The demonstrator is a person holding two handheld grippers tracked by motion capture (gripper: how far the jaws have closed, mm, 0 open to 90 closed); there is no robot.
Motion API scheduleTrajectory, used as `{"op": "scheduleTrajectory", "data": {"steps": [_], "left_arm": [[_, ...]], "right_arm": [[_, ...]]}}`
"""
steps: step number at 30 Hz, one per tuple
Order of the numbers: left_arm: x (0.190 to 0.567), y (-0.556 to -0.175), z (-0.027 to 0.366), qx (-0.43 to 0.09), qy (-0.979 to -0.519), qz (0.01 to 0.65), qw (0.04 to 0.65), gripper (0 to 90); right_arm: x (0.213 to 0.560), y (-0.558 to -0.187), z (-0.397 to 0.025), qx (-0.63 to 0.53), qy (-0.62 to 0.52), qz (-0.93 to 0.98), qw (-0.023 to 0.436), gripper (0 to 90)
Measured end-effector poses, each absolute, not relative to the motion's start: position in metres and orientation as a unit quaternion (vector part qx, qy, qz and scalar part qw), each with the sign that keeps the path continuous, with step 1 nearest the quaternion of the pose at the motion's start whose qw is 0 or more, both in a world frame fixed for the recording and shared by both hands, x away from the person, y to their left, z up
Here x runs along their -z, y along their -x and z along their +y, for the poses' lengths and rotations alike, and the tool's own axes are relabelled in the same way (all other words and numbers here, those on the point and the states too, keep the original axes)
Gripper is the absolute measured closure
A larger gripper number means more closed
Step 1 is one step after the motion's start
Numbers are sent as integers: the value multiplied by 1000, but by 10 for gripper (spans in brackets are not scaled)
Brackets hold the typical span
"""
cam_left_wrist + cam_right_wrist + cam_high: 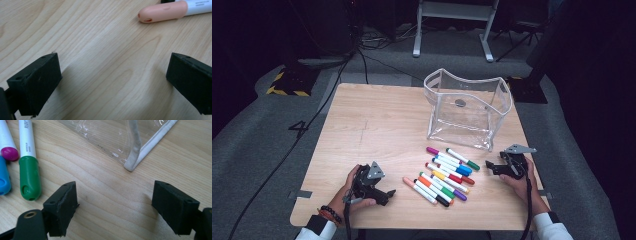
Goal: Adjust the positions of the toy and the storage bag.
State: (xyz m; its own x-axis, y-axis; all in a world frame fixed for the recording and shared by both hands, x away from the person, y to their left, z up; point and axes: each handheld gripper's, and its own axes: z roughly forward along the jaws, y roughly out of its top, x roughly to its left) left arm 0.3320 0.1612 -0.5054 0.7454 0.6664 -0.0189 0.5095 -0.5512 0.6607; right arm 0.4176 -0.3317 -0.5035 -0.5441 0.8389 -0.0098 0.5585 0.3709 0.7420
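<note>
The left tongs (388,194) rest low on the worktop (372,125) with the jaws spread wide and nothing between them; in the left gripper view only bare wood lies in the gap of the left tongs (113,77). Just ahead of them lies the peach-capped marker (163,11), its rounded cap end pointing across the jaws' line, not touching either one. In the high view that peach-capped marker (419,190) is the nearest of the marker pile (444,175), which lies between the two tongs.

The right tongs (489,165) also stand wide apart and hold nothing. In the right gripper view the right tongs (113,206) frame bare wood. Just beyond the left-hand jaw there lies the green-capped marker (29,177), with a blue cap (3,178) and a magenta cap (9,153) beside it. Farther ahead, a bottom corner of the clear pouch (130,157) sits on the wood, apart from both jaws. In the high view the clear pouch (467,107) stands upright and open, beyond the markers and ahead of the right tongs; what the dark round spot on its wall is, I cannot quite tell.
</note>
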Motion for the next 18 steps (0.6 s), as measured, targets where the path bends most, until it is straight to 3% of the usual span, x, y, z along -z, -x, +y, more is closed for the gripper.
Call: {"op": "scheduleTrajectory", "data": {"steps": [10, 18], "left_arm": [[505, -315, 123, -113, -880, 319, 335, 2], [505, -311, 98, -107, -884, 305, 337, 4]], "right_arm": [[503, -420, -328, -358, -420, 811, 194, 217], [503, -420, -319, -374, -384, 825, 182, 367]]}}
